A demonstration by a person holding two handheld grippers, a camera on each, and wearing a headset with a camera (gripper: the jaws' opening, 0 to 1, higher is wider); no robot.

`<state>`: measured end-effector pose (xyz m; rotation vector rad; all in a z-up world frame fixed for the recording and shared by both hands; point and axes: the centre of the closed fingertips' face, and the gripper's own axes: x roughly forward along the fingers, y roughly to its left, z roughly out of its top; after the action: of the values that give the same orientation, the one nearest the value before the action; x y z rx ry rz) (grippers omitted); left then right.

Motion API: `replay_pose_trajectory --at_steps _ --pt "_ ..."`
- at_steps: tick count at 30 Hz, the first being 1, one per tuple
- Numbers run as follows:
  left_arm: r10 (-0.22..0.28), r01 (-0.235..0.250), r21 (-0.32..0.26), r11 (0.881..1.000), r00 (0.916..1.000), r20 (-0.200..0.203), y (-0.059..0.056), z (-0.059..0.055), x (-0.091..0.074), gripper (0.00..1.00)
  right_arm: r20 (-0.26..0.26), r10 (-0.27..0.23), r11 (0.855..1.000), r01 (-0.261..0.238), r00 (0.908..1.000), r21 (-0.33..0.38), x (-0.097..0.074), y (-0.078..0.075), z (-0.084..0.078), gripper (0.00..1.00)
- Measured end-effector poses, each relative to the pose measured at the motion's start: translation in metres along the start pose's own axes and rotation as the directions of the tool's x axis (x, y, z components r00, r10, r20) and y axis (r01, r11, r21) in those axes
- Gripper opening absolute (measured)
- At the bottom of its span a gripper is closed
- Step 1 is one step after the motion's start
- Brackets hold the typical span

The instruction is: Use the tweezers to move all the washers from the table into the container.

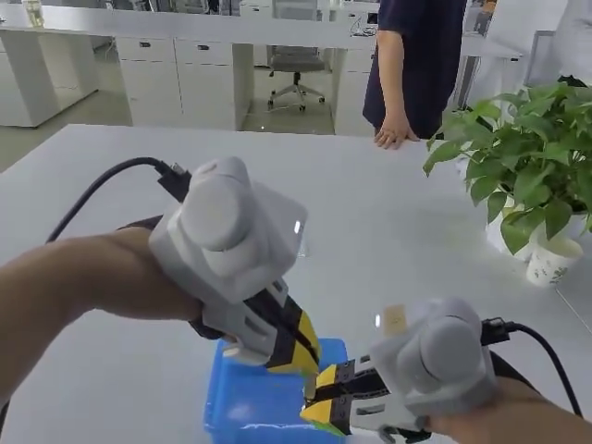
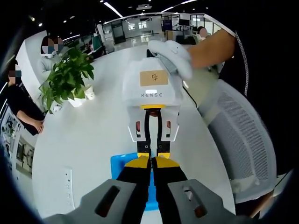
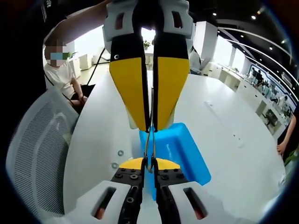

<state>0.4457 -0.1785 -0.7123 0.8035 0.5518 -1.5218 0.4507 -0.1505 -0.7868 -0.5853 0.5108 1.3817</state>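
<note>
Lying on the white table (image 3: 96,140) just beside the blue container (image 3: 187,154), two small washers (image 3: 120,153) sit slightly apart, left of its wall in the right gripper view. Thin metal tweezers (image 3: 150,140) run over the container's edge, pinched at one end between the closed yellow jaws of the left gripper (image 3: 150,127) and at the other by the right gripper (image 3: 149,164). A potted plant (image 1: 532,176) stands farther off, and a person (image 1: 416,65) stands at the table's far edge.
</note>
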Motion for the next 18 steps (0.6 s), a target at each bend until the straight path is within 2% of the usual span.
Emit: replay_pose_trajectory --at_steps 9,18 --pt "0.010 -0.010 0.003 1.000 0.9999 -0.010 0.015 -0.009 0.003 0.05 0.000 -0.010 1.000 0.010 0.9999 -0.008 0.009 -0.016 -0.003 0.09" --pt "0.017 -0.017 0.011 1.000 0.9998 -0.014 0.029 -0.023 0.010 0.05 0.000 -0.010 1.000 0.010 1.0000 -0.013 0.023 -0.033 -0.010 0.09"
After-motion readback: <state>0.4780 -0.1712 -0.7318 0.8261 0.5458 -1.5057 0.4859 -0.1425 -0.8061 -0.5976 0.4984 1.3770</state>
